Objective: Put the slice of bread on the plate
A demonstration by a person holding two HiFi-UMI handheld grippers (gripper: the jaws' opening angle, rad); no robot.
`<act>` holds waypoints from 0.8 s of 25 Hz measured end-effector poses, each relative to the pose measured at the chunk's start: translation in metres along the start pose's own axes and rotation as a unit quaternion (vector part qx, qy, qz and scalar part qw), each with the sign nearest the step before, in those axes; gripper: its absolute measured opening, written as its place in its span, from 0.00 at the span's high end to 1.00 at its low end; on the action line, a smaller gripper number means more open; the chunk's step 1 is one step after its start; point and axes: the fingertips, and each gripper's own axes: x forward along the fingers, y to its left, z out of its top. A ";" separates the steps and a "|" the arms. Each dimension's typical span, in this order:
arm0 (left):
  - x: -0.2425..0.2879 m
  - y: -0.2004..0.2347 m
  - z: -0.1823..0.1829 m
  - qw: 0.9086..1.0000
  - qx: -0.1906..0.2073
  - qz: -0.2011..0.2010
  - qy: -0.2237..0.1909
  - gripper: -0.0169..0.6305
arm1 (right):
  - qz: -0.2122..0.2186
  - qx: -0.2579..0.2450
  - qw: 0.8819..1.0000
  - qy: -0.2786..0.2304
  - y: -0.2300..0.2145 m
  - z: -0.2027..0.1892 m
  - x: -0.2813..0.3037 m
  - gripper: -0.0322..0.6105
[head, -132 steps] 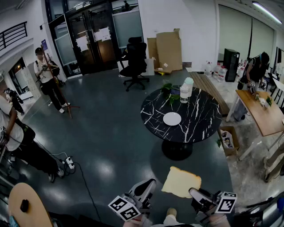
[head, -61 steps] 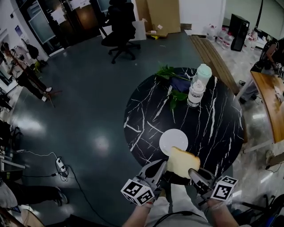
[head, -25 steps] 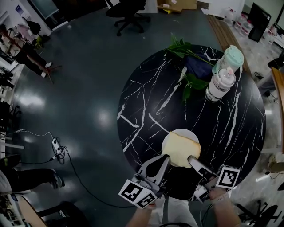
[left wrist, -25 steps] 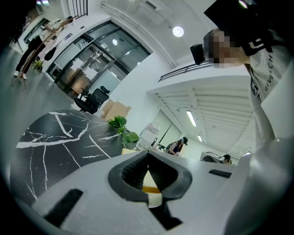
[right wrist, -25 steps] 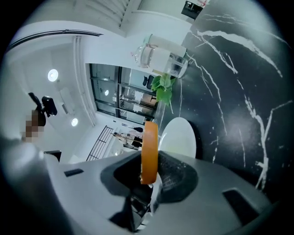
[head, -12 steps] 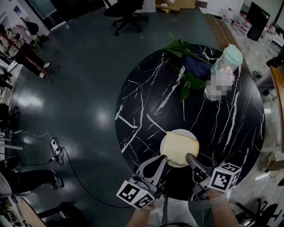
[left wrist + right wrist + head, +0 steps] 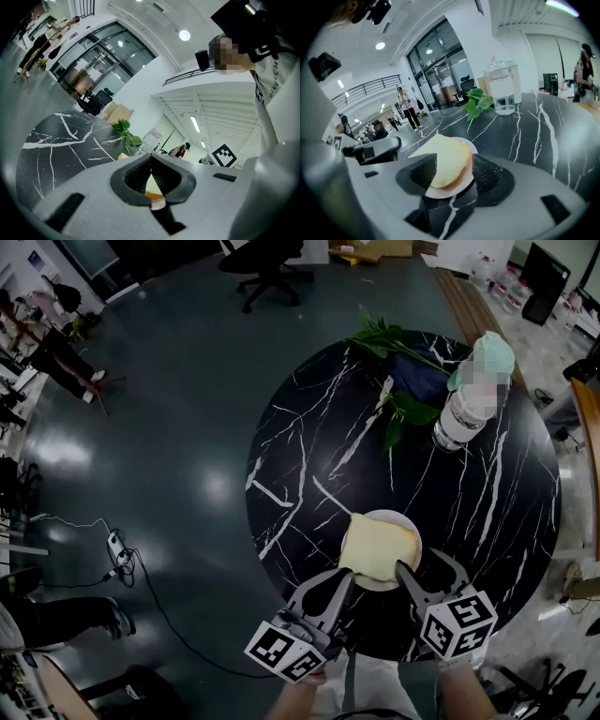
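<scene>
Since the slice of bread (image 7: 378,547) already lies flat on the white plate (image 7: 410,525), near the close edge of the black marble counter (image 7: 309,456), the head view suggests the placing is done and only letting go and backing off remain. The slice is pale and squarish with a browner crust, and covers most of the plate. The right tongs (image 7: 433,570) straddle its near side, and the left tongs (image 7: 337,582) hang just beside the plate. The left gripper view shows its 2 jaws pressed together at the tips, pinching nothing. The right gripper view shows its 2 jaws opening, spread either side of the slice, pads apparently clear of it.
</scene>
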 end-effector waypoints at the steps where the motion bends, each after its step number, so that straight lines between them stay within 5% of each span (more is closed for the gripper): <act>1: -0.001 0.000 0.001 1.000 0.000 0.001 0.000 0.96 | -0.007 -0.012 1.000 -0.002 -0.001 0.000 -0.001 0.62; 17: -0.012 -0.022 0.013 1.000 0.011 -0.015 0.003 0.96 | 0.050 -0.021 0.998 -0.037 0.043 0.010 -0.036 0.62; 20: -0.014 -0.035 0.021 0.999 0.018 -0.028 0.005 0.96 | 0.055 -0.034 0.997 -0.052 0.056 0.019 -0.052 0.78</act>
